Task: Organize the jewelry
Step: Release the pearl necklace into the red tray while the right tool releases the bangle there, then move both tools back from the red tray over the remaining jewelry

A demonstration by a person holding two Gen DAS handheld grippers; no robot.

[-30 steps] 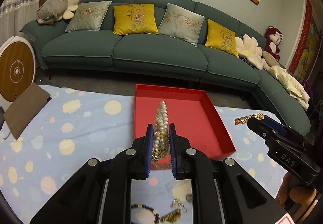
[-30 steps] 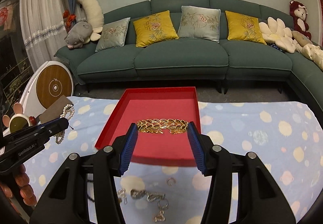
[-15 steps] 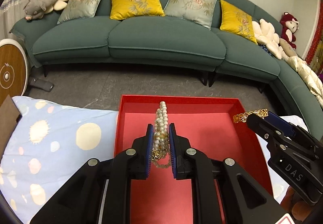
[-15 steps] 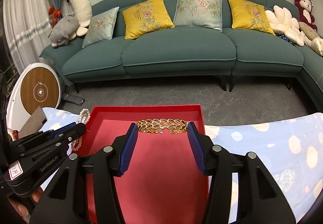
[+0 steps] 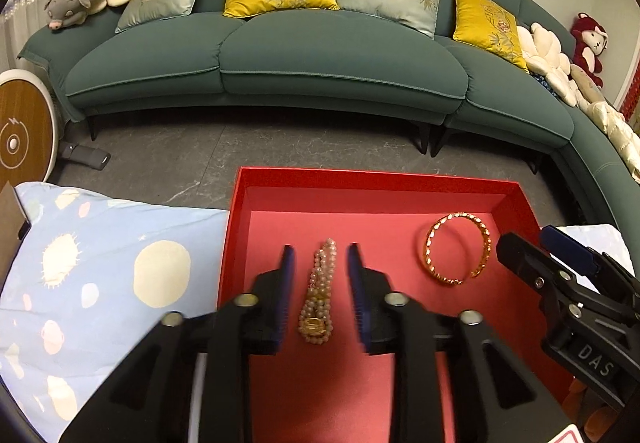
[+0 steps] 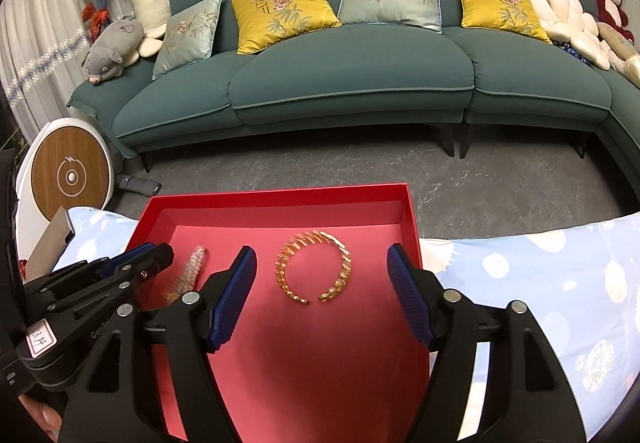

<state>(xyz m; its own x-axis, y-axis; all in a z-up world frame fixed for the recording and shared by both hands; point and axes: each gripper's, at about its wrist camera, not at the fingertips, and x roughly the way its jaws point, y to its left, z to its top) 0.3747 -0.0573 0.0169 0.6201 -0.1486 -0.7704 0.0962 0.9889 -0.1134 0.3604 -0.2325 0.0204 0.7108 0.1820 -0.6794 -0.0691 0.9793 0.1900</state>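
The left tool (image 5: 320, 263) stood with its blue pads apart, gripping nothing. The pearl bracelet (image 5: 320, 293) lay between the pads on the floor of the red tray (image 5: 372, 179), clear of both, with a gold clasp at its near end. From the right wrist view that bracelet (image 6: 190, 273) showed blurred, just beside the tip of the left tool (image 6: 158, 257).

The right tool (image 6: 322, 269) was spread wide and also held nothing. The gold leaf bangle (image 6: 314, 267) lay flat in the tray (image 6: 280, 197) between the blue pads, touching neither, its gap turned toward the camera. In the left wrist view the same bangle (image 5: 458, 249) sat to the right of the pearls, well apart from them, with the right tool (image 5: 532, 249) just beside it at the tray's right wall.

The tray rested on a light blue spotted cloth (image 5: 100, 275) covering the bench. Beyond the bench edge lay grey floor (image 5: 280, 147), then a teal sofa (image 5: 340, 59) with yellow and pale cushions. Plush toys sat at both ends of the sofa.
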